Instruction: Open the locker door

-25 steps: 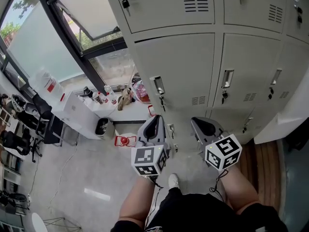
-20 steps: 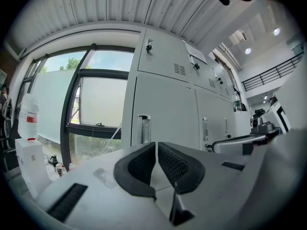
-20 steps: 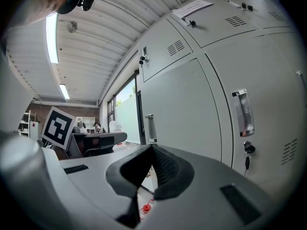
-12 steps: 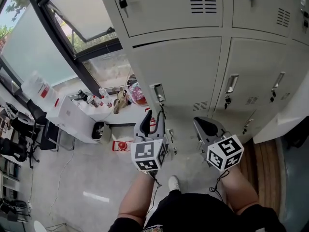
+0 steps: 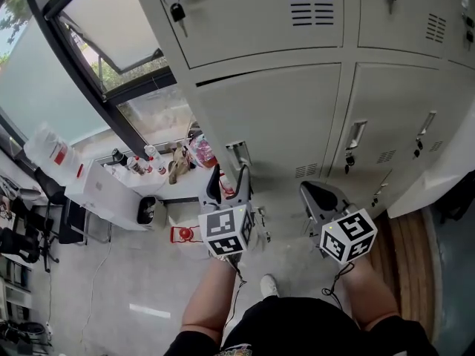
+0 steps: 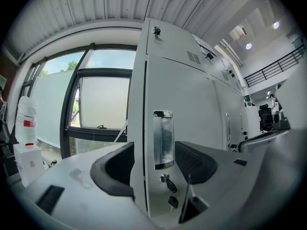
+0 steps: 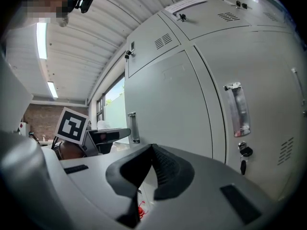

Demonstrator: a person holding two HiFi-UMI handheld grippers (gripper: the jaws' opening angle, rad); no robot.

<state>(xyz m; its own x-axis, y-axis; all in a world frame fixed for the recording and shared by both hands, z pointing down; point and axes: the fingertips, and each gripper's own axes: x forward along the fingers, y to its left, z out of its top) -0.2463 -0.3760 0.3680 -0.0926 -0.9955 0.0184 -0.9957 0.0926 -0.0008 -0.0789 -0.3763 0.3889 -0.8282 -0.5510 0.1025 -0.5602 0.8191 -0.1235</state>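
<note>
A bank of pale grey steel lockers point(image 5: 312, 21) fills the wall beside a tall dark-framed window point(image 5: 89, 65). The locker door point(image 5: 274, 117) to be opened stands straight ahead of the left tool point(image 5: 227, 178), at the end of the bank nearest the glass. It appears to be thin painted sheet metal: stiff, likely light on its hinges, and too smooth to grip on its flat face. Whether it is latched cannot be told.

The best hold looks like the upright chrome pull handle point(image 6: 163, 140) near the door's edge, just beyond the left tool's tips and in line with the gap between them. A key point(image 6: 168, 182) sits in the lock right under the handle, with a dark fob hanging from it, and may need turning first.

The left tool's jaws have just been opening and are spread wide, with no pad touching the handle. The right tool point(image 5: 319, 197), off to the left tool's right, has its jaws pressed together on nothing.

A paper label point(image 7: 184, 5) on an upper locker and the red label on a plastic bottle point(image 6: 26, 123) to the left tool's left are too small to read.
</note>
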